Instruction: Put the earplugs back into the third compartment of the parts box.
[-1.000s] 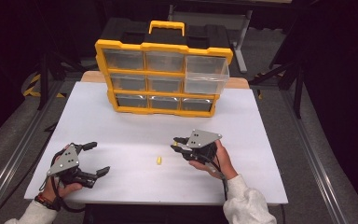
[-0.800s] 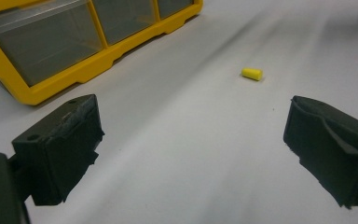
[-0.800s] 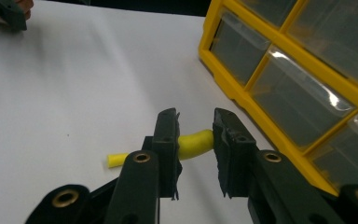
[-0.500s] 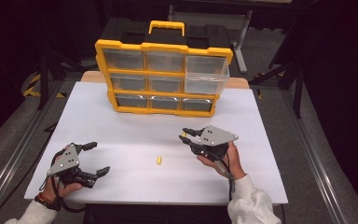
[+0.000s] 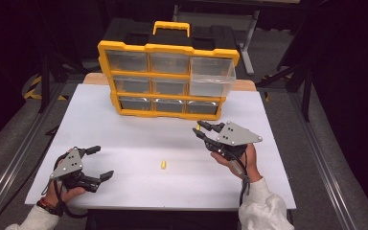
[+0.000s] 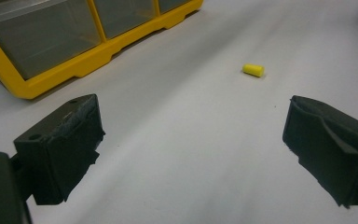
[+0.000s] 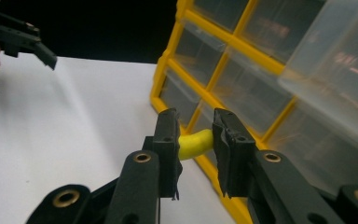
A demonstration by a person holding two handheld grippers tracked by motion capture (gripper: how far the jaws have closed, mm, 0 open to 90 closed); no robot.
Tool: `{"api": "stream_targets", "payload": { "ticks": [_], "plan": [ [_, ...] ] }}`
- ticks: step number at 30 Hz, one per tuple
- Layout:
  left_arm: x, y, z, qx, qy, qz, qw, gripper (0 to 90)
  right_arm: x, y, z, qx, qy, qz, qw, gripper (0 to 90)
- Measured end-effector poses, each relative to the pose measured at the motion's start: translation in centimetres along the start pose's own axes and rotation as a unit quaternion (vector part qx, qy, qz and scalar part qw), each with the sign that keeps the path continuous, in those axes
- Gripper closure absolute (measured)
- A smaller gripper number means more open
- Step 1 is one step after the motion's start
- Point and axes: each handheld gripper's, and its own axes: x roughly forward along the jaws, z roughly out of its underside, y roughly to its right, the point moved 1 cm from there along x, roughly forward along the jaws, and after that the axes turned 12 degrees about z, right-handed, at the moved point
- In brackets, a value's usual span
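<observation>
A small yellow foam plug (image 7: 195,143) is pinched between the jaws of my right gripper (image 5: 198,129), which is shut on it and held above the table, just in front of the yellow drawer organizer (image 5: 167,79). The organizer's top right clear drawer (image 5: 212,76) is pulled out. A second yellow plug (image 5: 163,164) lies loose on the white table (image 5: 124,134); it also shows ahead of my left gripper's jaws as a yellow plug (image 6: 253,70). My left gripper (image 5: 102,162) rests near the front left of the table, open wide and empty.
The organizer stands upright at the back of the table, with its other clear drawers closed. A black case with a yellow handle (image 5: 171,28) sits behind it. Dark floor and metal rails flank the table on both sides.
My right gripper has lifted and moved right and toward the organizer, carrying the yellow plug. The left gripper and the loose plug have stayed put.
</observation>
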Motion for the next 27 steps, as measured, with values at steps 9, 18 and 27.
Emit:
{"api": "stream_targets", "payload": {
  "ticks": [9,18,27],
  "plan": [
    [0.0,0.0,0.0,0.0,-0.001,-0.008,1.0,6.6,-1.5,1.8,-2.6,-0.01,0.028,0.034,0.999,72.2],
    [-0.1,0.0,0.0,-0.002,0.003,-0.008,1.0,6.6,-2.6,4.0,-5.9,-0.028,0.052,0.071,0.9957,72.0],
    [0.0,0.0,0.0,-0.003,0.004,-0.006,1.0,6.6,-1.9,6.9,-8.6,-0.04,0.045,0.113,0.9917,71.9]
  ]
}}
